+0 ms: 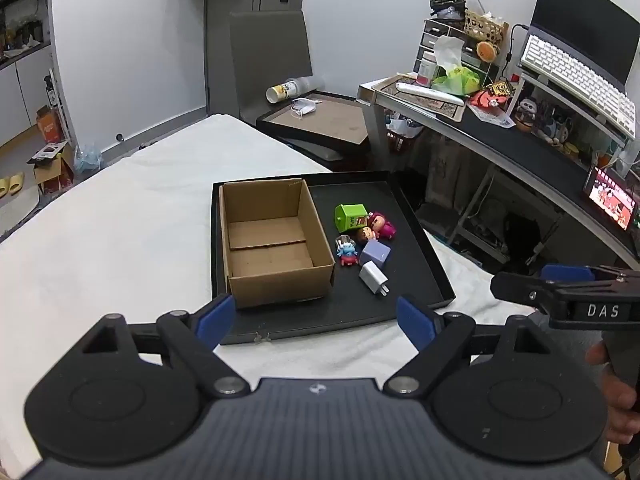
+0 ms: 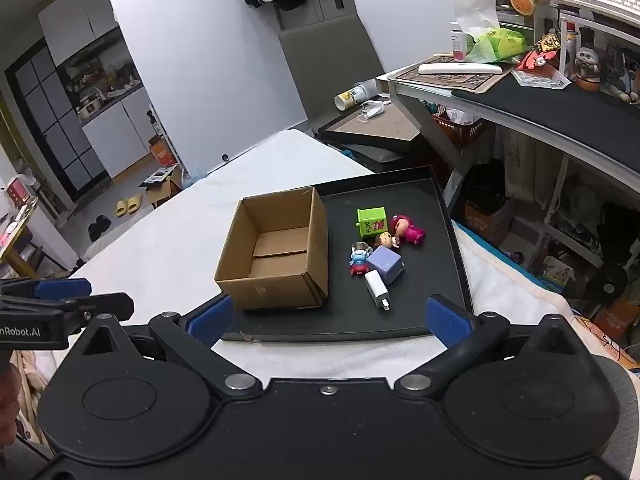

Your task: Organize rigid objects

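Note:
A black tray (image 1: 420,280) (image 2: 452,264) lies on a white bed. An empty open cardboard box (image 1: 272,240) (image 2: 276,256) stands on its left half. To the box's right lies a cluster: a green block (image 1: 351,217) (image 2: 372,221), a pink figure (image 1: 382,225) (image 2: 408,230), a small brown-haired figure (image 1: 366,235) (image 2: 386,240), a blue-red figure (image 1: 346,251) (image 2: 359,260), a purple cube (image 1: 375,253) (image 2: 385,263), a white charger (image 1: 374,278) (image 2: 377,289). My left gripper (image 1: 316,320) and right gripper (image 2: 328,320) are open and empty, near the tray's front edge.
A grey chair (image 1: 272,64) with another black tray (image 1: 320,120) and a tipped cup stands behind the bed. A cluttered desk (image 1: 520,140) (image 2: 540,100) with keyboard and monitor runs along the right. The right gripper shows in the left wrist view (image 1: 560,292).

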### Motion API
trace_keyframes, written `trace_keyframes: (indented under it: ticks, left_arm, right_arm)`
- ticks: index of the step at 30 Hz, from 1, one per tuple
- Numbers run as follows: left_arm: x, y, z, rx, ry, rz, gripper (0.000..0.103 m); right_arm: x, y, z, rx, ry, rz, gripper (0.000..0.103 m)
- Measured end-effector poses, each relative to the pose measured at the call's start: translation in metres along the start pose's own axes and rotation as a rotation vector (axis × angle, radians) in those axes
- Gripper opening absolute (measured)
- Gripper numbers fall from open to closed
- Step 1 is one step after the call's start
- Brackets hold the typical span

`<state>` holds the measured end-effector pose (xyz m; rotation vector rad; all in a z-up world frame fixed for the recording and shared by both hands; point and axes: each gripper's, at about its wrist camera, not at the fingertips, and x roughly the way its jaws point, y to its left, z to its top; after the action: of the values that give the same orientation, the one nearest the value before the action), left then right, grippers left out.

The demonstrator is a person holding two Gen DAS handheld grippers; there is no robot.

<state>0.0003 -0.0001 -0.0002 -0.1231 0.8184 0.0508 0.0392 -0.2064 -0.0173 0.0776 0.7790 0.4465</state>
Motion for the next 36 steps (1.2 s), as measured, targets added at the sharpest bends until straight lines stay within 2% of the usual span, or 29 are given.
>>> trace_keyframes:
  ticks: [28, 36]
  left_arm:
    - [-0.007, 0.004, 0.001, -0.018, -0.001, -0.030, 0.087]
    - [-0.007, 0.007, 0.001, -0.027, -0.007, -0.033, 0.087]
  right_arm:
    - [0.000, 0.012, 0.002, -0.021, -0.002, -0.015, 0.103]
    - [-0.003, 0.008, 0.004, 0.006, -0.029, -0.042, 0.103]
